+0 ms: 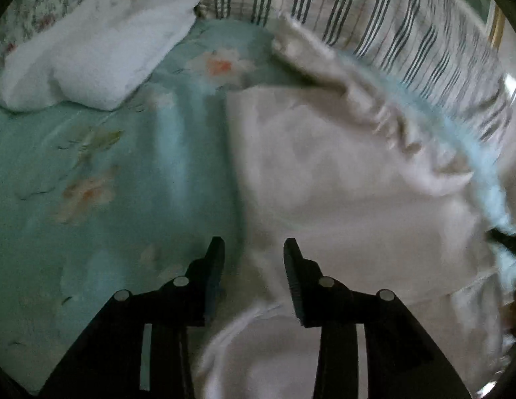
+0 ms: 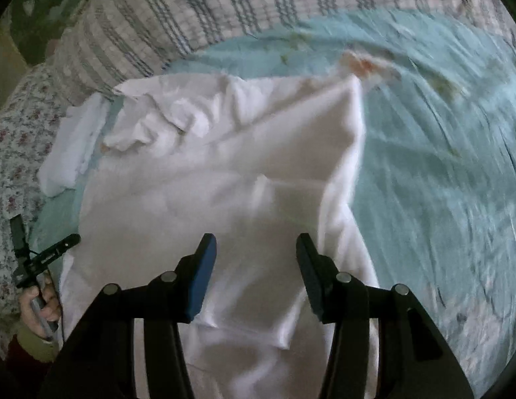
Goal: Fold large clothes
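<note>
A large white garment (image 1: pixel 341 183) lies spread on a teal flowered bed sheet (image 1: pixel 91 183), with its far end bunched and wrinkled. My left gripper (image 1: pixel 254 249) hovers open over the garment's left edge, half above the sheet, and nothing sits between its fingers. In the right wrist view the same garment (image 2: pixel 224 173) fills the middle, its right side folded over into a raised corner. My right gripper (image 2: pixel 256 242) stands open just above the cloth, its pads clear of it. A person's hand (image 2: pixel 41 302) grips the left tool beside the garment's left edge.
A folded white cloth (image 1: pixel 91 53) rests on the sheet at the far left, also seen as a folded white cloth (image 2: pixel 71 153) in the right wrist view. A striped quilt (image 1: pixel 357 16) is heaped along the far side. Bare teal sheet (image 2: pixel 440 166) stretches to the right.
</note>
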`<state>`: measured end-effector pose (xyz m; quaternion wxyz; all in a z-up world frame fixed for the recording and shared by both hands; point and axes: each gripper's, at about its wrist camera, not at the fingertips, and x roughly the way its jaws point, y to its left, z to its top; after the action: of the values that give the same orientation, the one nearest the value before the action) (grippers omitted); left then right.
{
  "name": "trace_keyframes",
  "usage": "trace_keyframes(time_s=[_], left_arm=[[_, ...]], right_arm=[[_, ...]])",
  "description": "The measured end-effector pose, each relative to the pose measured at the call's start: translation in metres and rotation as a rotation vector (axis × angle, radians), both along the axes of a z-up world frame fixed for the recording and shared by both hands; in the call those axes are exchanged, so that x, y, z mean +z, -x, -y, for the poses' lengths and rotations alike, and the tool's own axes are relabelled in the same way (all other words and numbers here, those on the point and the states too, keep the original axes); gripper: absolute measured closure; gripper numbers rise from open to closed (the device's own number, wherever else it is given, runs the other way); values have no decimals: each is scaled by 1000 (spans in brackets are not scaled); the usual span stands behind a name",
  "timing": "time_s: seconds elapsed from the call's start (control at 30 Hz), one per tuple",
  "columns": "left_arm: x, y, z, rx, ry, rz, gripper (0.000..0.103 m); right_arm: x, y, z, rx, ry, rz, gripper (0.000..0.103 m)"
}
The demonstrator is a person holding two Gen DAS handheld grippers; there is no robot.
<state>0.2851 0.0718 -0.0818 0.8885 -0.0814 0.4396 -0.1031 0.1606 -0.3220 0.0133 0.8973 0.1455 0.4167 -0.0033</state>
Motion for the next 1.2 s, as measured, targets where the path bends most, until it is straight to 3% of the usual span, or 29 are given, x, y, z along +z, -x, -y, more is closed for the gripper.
trace_keyframes(time_s=[0.1,0.17,0.23,0.57,0.9,1.0,1.07,1.1,1.2], left_arm=[[18,-17,-2,-11,122,7,59],[27,-36,4,-14,172,14,52],[32,-59,11,-18,201,13,51],[30,-195,48,-6,198,-56,42],[12,-298,51,8,161,-64,41],[13,-311,60,-25,120,-40,49],[14,-317,68,-82,116,-45,100],[15,-319,72,-94,114,-49,101],[33,-306,86,-102,20,26,102]], right_arm=[[12,-22,-9,42,-8,21,52],[21,-44,-19,82,5,37,52],[29,-71,-29,134,10,56,52],[53,-223,-59,271,42,109,52],[31,-359,-113,421,148,77,52],[17,-382,-129,440,209,46,53],[9,-390,-134,436,234,26,81],[8,-390,-134,433,231,19,101],[22,-372,-128,416,227,74,101]])
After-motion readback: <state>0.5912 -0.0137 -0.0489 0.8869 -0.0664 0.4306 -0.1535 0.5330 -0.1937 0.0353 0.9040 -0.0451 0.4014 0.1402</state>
